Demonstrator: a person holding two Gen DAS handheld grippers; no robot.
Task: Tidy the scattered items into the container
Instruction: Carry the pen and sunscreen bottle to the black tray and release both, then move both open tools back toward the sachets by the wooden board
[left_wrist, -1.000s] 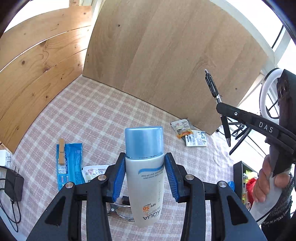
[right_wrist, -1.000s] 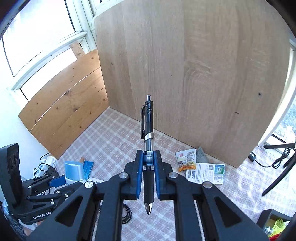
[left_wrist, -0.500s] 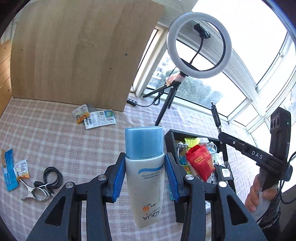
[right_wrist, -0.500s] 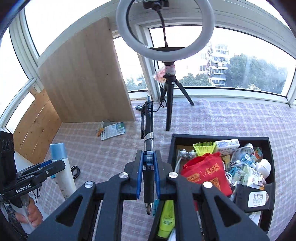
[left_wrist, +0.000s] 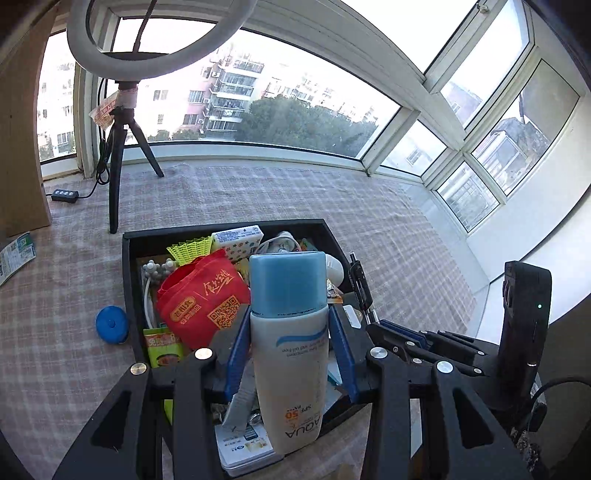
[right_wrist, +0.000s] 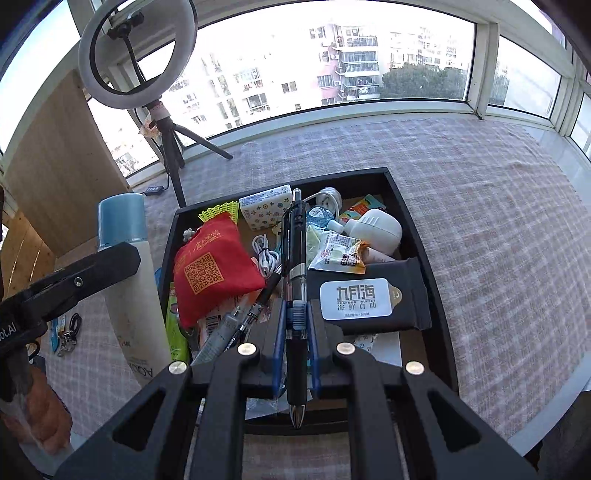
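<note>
My left gripper (left_wrist: 290, 349) is shut on a white sunscreen bottle (left_wrist: 290, 354) with a blue cap, held upright over the near end of the black container (left_wrist: 127, 273). My right gripper (right_wrist: 295, 323) is shut on a black pen (right_wrist: 294, 273), which points out over the same container (right_wrist: 424, 258). The container is crowded with a red pouch (left_wrist: 201, 297), a black packet (right_wrist: 369, 295), a white bottle (right_wrist: 380, 229) and several other small things. In the right wrist view the sunscreen bottle (right_wrist: 129, 273) hangs beside the container's left wall. The right gripper (left_wrist: 373, 323) with its pen shows right of the bottle.
A ring light on a black tripod (left_wrist: 116, 155) stands behind the container, beside a wooden board (right_wrist: 55, 177). A blue round case (left_wrist: 112, 325) lies on the checked cloth left of the container. A leaflet (left_wrist: 14, 254), a cable and a clip (right_wrist: 68, 334) lie farther left. Windows line the back.
Both grippers have swung right, from the wooden corner and scattered items to above the black container, still gripping the bottle and the pen. The right gripper now sits close beside the left.
</note>
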